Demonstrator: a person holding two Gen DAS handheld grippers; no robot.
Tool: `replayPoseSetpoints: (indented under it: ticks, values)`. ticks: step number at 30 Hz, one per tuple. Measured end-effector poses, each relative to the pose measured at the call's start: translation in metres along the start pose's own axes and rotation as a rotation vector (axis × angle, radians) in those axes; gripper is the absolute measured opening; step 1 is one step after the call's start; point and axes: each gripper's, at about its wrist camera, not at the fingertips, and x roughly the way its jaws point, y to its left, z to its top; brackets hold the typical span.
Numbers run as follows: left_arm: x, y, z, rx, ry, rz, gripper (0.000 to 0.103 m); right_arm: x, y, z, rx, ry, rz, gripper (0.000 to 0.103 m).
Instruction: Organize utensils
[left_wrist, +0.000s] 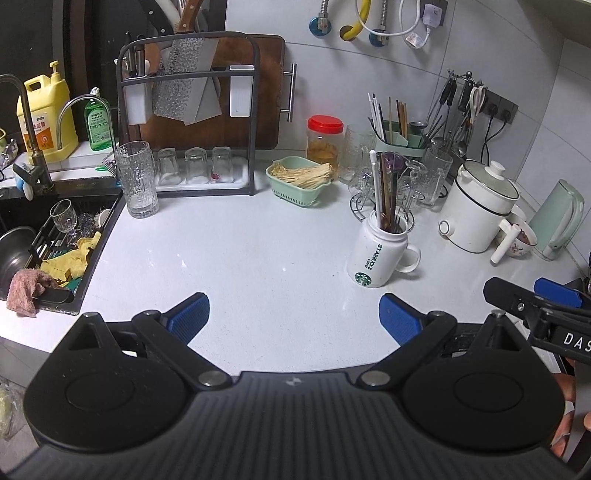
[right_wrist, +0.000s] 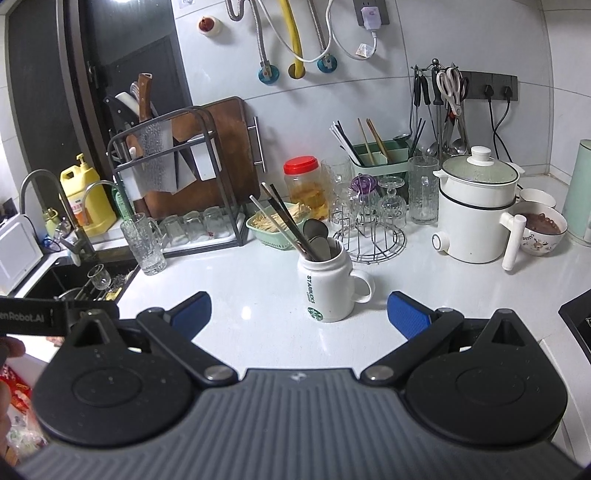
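White mug of chopsticks mid-counter; both claws, left claw and right claw, gape empty. Best pinch one chopstick high, lift straight.

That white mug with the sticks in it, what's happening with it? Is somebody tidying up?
A person is holding a hand-held gripper in each hand over the white kitchen counter. Both the left hand-held gripper and the right hand-held gripper are open and hold nothing. The white mug stands on the counter in front of them, filled with chopsticks and spoons. More chopsticks sit in the green utensil holder by the wall. Nothing has been picked up yet.
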Motion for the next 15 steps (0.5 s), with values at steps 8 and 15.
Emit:
replayPoseSetpoints:
  ticks: [8,15]
  values:
    - [-0.0007,-0.0034,0.0014,0.011,-0.004,0.0,0.1,-0.0003,-0.0022,-0.0002,0.007,-0.009,-0.003,0.103]
    - [-0.0023,-0.0045,0.0056,0.028,-0.004,0.002,0.1,-0.0018,-0.002,-0.0007,0.004,-0.014,-0.02,0.103]
